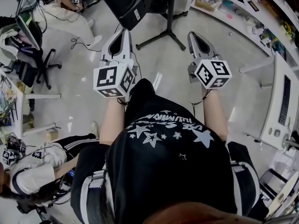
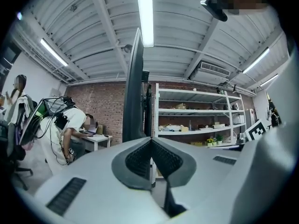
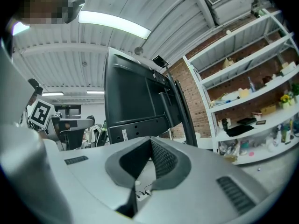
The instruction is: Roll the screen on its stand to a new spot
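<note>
The black screen [image 1: 126, 1] hangs on a black pole stand with spread feet [image 1: 161, 34] on the grey floor straight ahead. My left gripper [image 1: 124, 31] points at the screen's lower edge, with its tip close under that edge. Its jaws meet at the tip and nothing shows between the pads. The left gripper view has the screen [image 2: 135, 87] edge-on, rising right behind the shut tips of the left gripper [image 2: 151, 139]. My right gripper [image 1: 192, 33] is held to the right of the stand, short of it, jaws together and empty. From the right gripper [image 3: 150, 138], the screen's back [image 3: 133, 101] fills the middle.
A white desk with a keyboard [image 1: 275, 101] stands at the right. White shelving [image 1: 243, 8] runs along the far right. An office chair [image 1: 32, 59] and loose cables [image 1: 79, 43] lie at the left. A person [image 1: 37, 167] crouches at lower left, and another bends over a desk [image 2: 70, 129].
</note>
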`<action>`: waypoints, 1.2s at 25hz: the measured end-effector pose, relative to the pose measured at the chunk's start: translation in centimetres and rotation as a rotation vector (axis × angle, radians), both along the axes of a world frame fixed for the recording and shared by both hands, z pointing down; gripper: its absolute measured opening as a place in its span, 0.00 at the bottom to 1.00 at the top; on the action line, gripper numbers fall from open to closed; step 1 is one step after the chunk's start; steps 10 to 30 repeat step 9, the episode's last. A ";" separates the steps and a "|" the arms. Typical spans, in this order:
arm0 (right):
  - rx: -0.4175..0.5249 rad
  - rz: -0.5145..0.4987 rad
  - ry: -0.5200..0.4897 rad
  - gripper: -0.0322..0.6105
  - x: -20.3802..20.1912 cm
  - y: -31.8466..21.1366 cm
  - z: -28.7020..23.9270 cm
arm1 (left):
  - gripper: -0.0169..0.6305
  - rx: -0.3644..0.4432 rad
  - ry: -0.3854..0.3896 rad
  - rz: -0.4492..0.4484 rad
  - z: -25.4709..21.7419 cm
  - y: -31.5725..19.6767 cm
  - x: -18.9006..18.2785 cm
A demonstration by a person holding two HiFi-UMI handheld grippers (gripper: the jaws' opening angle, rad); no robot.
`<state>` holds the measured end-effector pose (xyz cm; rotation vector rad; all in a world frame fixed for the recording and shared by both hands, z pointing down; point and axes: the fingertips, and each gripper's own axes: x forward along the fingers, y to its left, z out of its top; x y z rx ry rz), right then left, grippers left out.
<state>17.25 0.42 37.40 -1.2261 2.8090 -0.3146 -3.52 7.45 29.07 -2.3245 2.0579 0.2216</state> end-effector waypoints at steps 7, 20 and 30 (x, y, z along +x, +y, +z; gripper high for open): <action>0.016 0.001 -0.009 0.06 -0.6 -0.2 -0.7 | 0.05 0.012 0.000 -0.007 -0.6 0.1 -1.0; 0.018 0.005 -0.009 0.06 -0.9 -0.3 -0.9 | 0.05 0.014 0.002 -0.005 -0.7 0.1 -1.3; 0.018 0.005 -0.009 0.06 -0.9 -0.3 -0.9 | 0.05 0.014 0.002 -0.005 -0.7 0.1 -1.3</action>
